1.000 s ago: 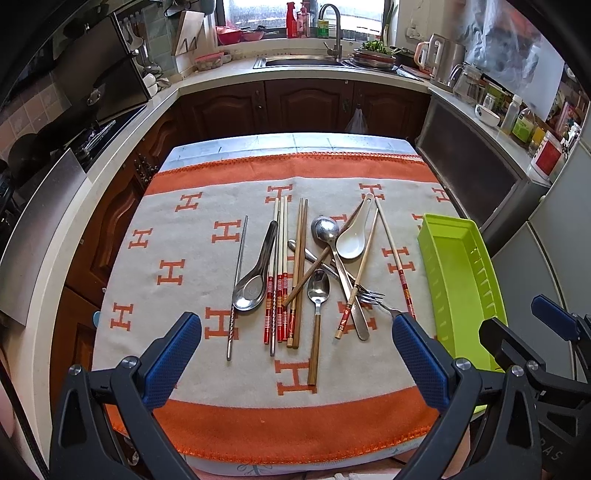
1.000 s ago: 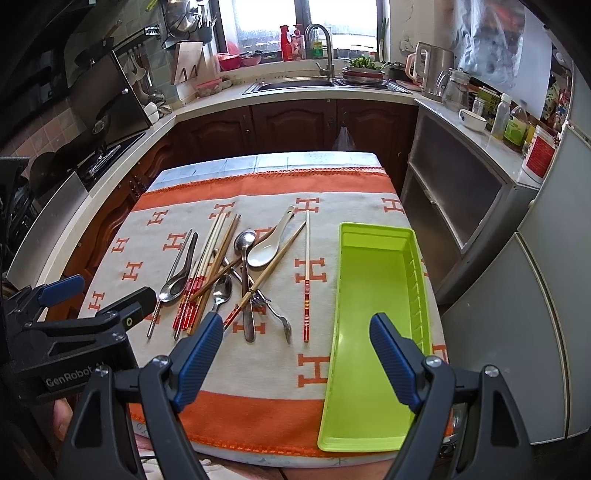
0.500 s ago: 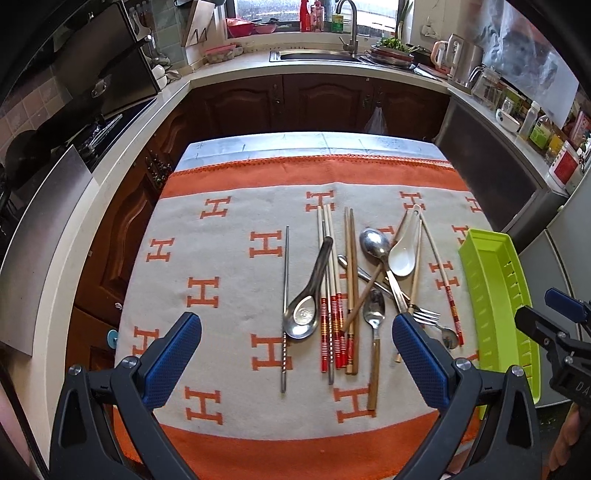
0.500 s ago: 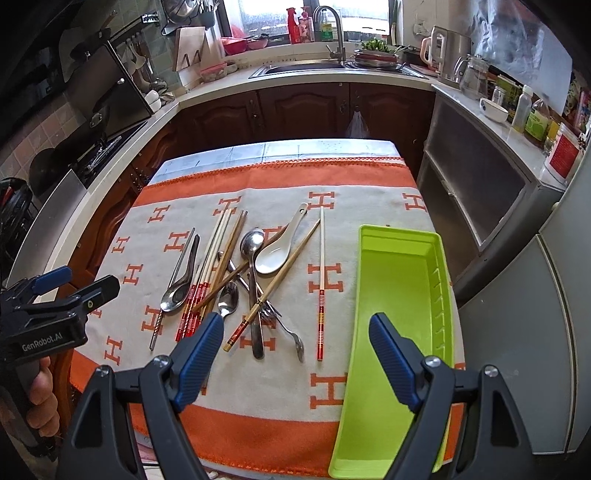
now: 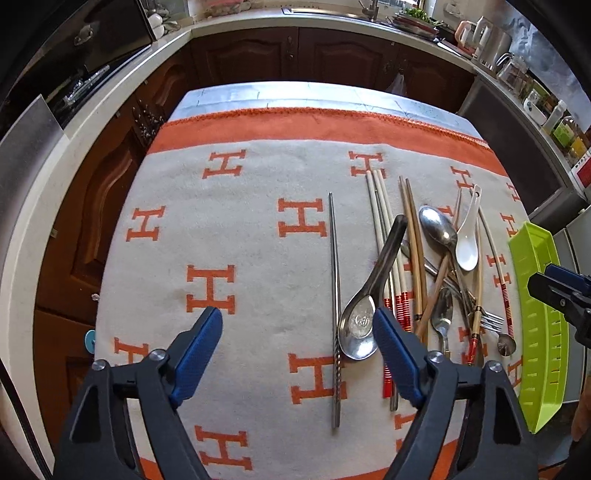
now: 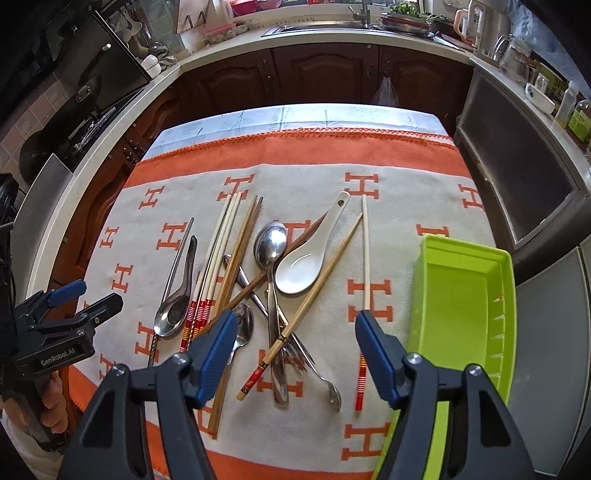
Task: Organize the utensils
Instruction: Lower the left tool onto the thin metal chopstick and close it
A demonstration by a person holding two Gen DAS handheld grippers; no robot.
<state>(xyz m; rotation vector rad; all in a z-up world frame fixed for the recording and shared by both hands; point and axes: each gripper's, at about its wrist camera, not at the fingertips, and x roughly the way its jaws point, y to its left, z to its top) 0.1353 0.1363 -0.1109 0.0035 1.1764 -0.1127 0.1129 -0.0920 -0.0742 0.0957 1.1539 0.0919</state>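
Left wrist: blanket (image 5: 236,236), cream with orange H marks, over table; dark cabinets (image 5: 295,55) behind. Left gripper (image 5: 297,354) spread wide, holding nothing, above steel chopstick (image 5: 334,302).

Right wrist: right gripper (image 6: 295,354) likewise released over jumbled utensils (image 6: 269,280); green tray (image 6: 461,302) just beside, sink counter (image 6: 332,35) beyond.

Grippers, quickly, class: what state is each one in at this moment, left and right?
Left gripper: open, holding nothing, above the cloth.
Right gripper: open, holding nothing, above the utensils.
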